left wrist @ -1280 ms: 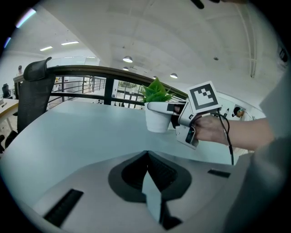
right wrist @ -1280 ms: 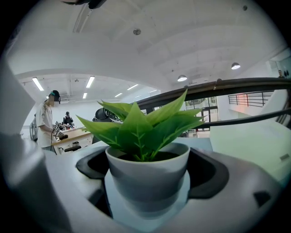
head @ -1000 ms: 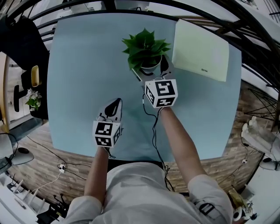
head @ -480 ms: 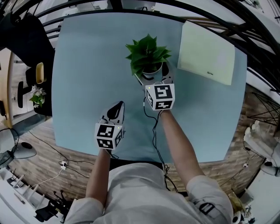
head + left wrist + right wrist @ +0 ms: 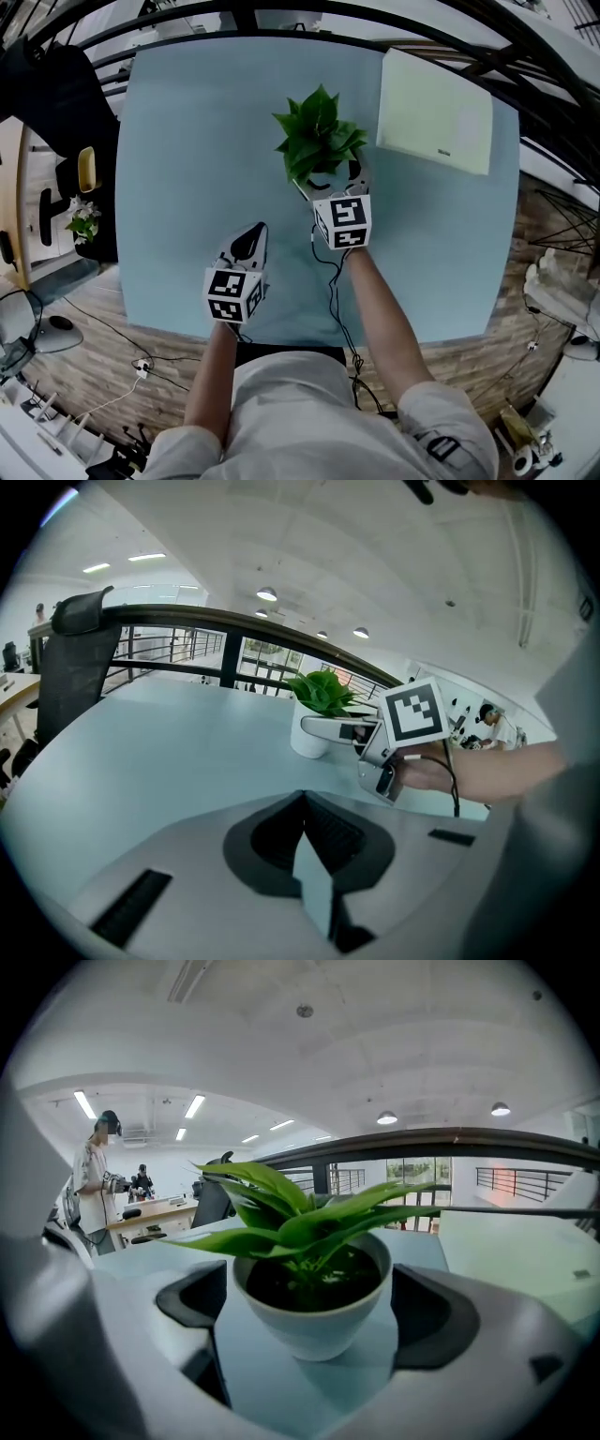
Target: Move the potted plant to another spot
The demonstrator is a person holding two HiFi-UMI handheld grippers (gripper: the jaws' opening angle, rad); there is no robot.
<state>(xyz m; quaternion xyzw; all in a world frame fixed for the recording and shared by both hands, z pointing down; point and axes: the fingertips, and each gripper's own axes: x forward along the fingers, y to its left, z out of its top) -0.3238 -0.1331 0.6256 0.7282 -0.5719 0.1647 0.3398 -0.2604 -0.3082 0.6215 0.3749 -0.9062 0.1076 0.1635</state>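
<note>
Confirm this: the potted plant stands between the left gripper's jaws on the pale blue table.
Wrong gripper: the potted plant stands between the right gripper's jaws on the pale blue table, as the right gripper view shows.

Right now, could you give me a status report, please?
Right gripper shut on potted plant. Left gripper shut, empty, over table. Pale mat to right, apart from plant.

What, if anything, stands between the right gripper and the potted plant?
Nothing visible does: the potted plant stands directly between the jaws of the right gripper, though whether they touch the pot is unclear.
</note>
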